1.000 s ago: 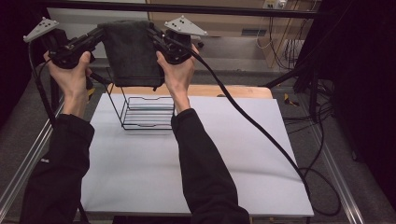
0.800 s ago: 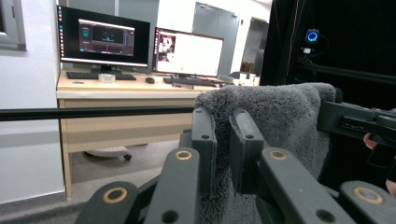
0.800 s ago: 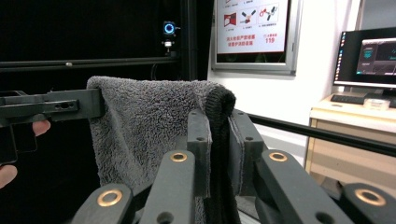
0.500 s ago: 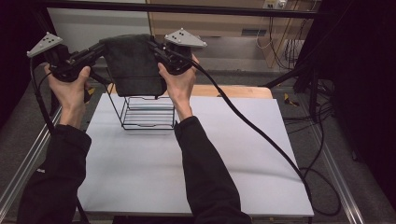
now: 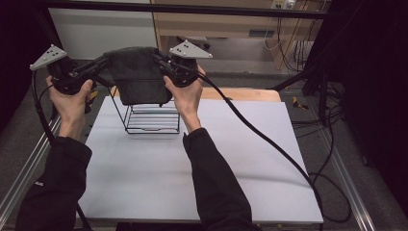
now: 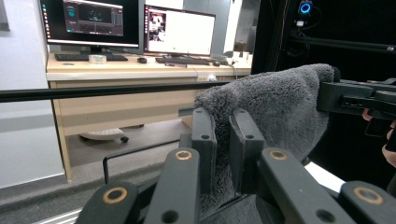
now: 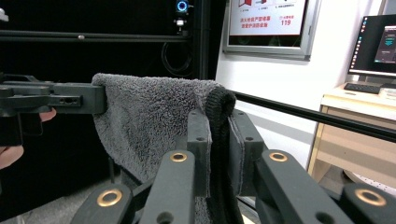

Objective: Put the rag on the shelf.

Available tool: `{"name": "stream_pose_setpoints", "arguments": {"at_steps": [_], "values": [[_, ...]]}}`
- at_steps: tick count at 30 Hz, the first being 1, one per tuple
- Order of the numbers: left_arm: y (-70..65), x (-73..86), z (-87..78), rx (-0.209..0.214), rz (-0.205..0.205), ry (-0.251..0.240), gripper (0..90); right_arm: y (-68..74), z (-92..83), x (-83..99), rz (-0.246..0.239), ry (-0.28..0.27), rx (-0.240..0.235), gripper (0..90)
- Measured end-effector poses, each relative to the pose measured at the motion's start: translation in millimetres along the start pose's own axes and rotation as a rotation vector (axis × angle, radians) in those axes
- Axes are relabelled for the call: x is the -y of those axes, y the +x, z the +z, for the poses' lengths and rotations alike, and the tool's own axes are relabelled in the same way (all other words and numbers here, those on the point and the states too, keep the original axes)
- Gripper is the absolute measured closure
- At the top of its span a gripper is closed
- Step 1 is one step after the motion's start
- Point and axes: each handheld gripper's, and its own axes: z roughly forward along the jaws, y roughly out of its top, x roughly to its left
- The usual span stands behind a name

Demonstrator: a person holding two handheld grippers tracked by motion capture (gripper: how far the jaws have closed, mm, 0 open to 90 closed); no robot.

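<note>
At the left of the high view, the left gripper [image 5: 102, 66] has its jaws closed narrow on the left top corner of the grey towel [image 5: 139, 77]. In the left gripper view the 2 black pads pinch a fold of the towel [image 6: 275, 107] between them, and the cloth runs away from this gripper to the right, where the other gripper holds its far corner.

The towel hangs in the air, stretched between the 2 grippers. Its top edge is the long axis and lies almost level, from left to right across the view; the rest falls down freely from that edge. The lower hem is just above the wire rack [image 5: 151, 118], which stands on the white table [image 5: 240, 159] directly under the cloth. This is the relation that counts, I think: the rack lies straight below the towel, so the next move is probably downward, with both hands kept at the same height so that the edge stays level. Both hands seem equally near to the rack, 1 on each side.

The towel is dark grey, thick and fluffy, with a darker seam at the edge. It looks soft and will likely sag and fold when it meets the wires.

At the right, the right gripper [image 5: 166, 70] is also closed narrow on the right top corner; the right gripper view shows the folded edge of the towel [image 7: 154, 116] squeezed between its pads.
</note>
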Motion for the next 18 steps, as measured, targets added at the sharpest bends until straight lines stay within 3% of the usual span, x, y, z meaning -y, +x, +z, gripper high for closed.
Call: {"name": "stream_pose_setpoints", "arguments": {"at_steps": [11,18], "values": [[-5.1,6.6,-9.9,-0.002,0.033,0.028,81.6,8.4,-7.3,4.1,-0.014,0.031,-0.018,81.0],[-7.4,12.9,-16.7,-0.003,0.020,0.065,81.2,13.4,-10.4,5.1,-0.017,0.083,-0.044,81.1]]}}
